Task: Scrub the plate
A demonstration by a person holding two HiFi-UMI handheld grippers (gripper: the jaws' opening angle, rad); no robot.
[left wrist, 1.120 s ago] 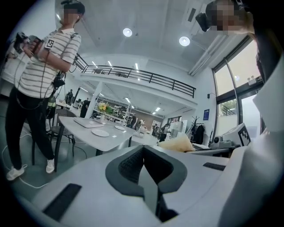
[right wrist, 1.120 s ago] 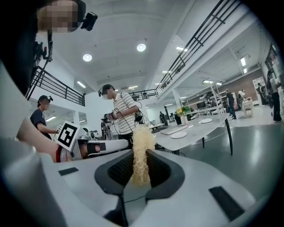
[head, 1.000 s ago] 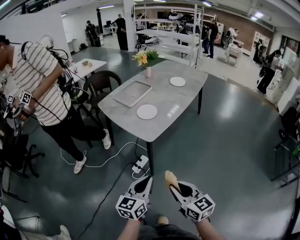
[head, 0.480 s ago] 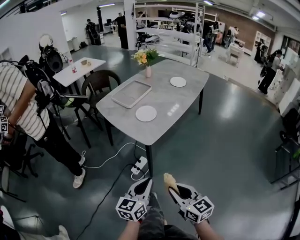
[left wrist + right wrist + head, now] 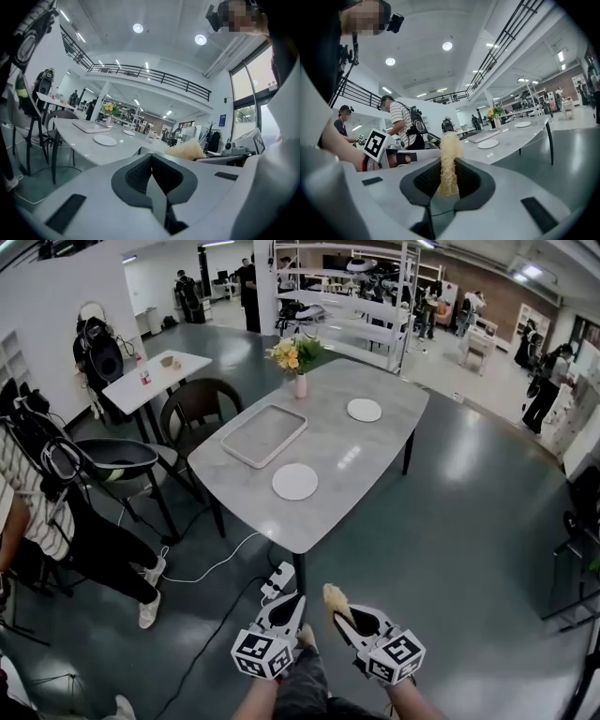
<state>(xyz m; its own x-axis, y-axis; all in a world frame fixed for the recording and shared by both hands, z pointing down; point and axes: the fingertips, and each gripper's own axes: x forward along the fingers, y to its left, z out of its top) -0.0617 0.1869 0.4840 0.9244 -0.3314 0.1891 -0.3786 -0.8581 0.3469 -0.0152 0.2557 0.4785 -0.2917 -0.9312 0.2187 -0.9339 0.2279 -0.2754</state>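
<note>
A round white plate (image 5: pixel 295 481) lies near the front end of the grey table (image 5: pixel 337 460), and a second plate (image 5: pixel 364 410) lies farther back. Both grippers hang low over the floor, well short of the table. My left gripper (image 5: pixel 288 604) is shut with nothing in it; in the left gripper view its pads (image 5: pixel 151 161) meet. My right gripper (image 5: pixel 342 612) is shut on a yellow fibrous scrubber (image 5: pixel 333 597), which stands up between its jaws (image 5: pixel 449 157). The near plate (image 5: pixel 488 144) shows beyond it, far off.
A white tray (image 5: pixel 263 435) and a flower vase (image 5: pixel 299 381) also sit on the table. A power strip with cable (image 5: pixel 274 582) lies on the floor by the table leg. Dark chairs (image 5: pixel 192 409), a small white table (image 5: pixel 159 376) and a person in a striped shirt (image 5: pixel 28 512) are at the left.
The person in the striped shirt has moved off towards the left edge. The table sits slightly nearer in view. Both grippers hold nearly the same place, the scrubber still gripped.
</note>
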